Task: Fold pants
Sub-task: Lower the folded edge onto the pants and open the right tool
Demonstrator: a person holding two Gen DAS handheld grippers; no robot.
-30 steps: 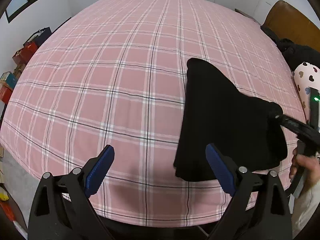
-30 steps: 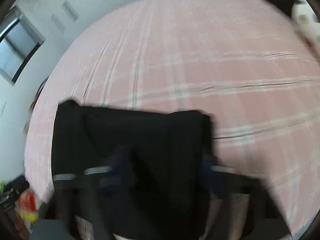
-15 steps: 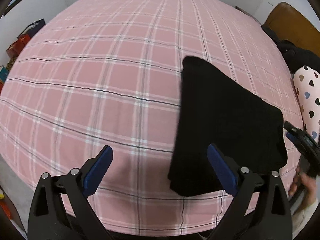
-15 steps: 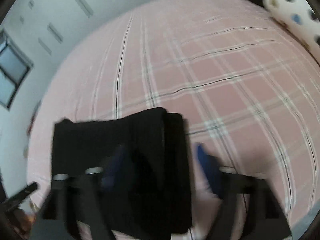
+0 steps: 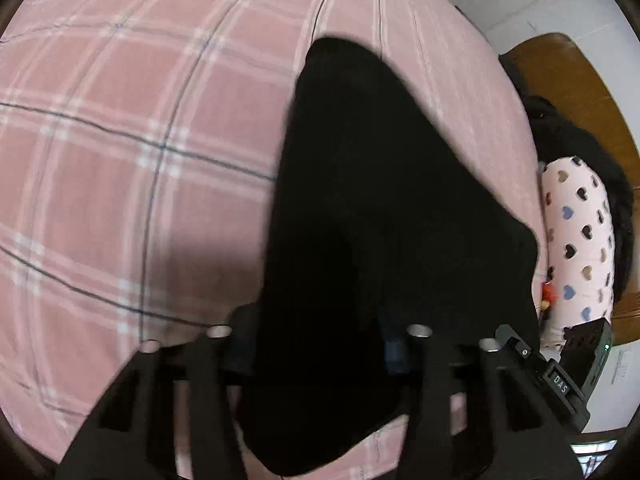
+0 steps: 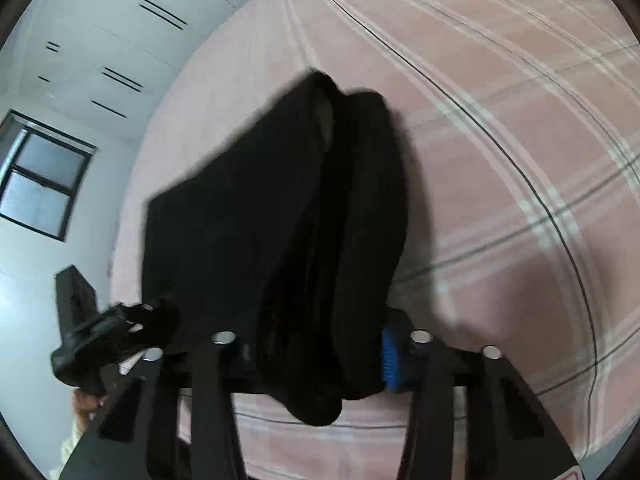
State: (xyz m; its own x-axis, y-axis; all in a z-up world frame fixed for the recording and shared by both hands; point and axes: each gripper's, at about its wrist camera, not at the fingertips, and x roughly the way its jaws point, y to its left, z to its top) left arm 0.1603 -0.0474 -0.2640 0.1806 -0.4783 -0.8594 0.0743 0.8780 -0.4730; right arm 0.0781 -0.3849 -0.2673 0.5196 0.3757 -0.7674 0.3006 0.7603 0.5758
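The black pants (image 5: pixel 380 208) are folded into a thick bundle on the pink plaid bed (image 5: pixel 120 160). My left gripper (image 5: pixel 320 356) is shut on the near edge of the bundle, its pads mostly hidden by cloth. In the right wrist view my right gripper (image 6: pixel 316 352) is shut on the other near edge of the pants (image 6: pixel 280 220), with a blue pad (image 6: pixel 390 360) showing at the right. The cloth hangs over both grippers and its near end looks lifted off the bed. The other gripper (image 6: pixel 100 336) shows at the left of the right wrist view.
A heart-patterned pillow (image 5: pixel 580 240) and dark clothes (image 5: pixel 568 132) lie at the bed's right end by a wooden headboard (image 5: pixel 572 76). White wardrobe doors (image 6: pixel 120 40) and a window (image 6: pixel 40 188) stand beyond the bed.
Both grippers moved in to the near edges of the folded pants and closed on them. Before, both were open and clear of the cloth.
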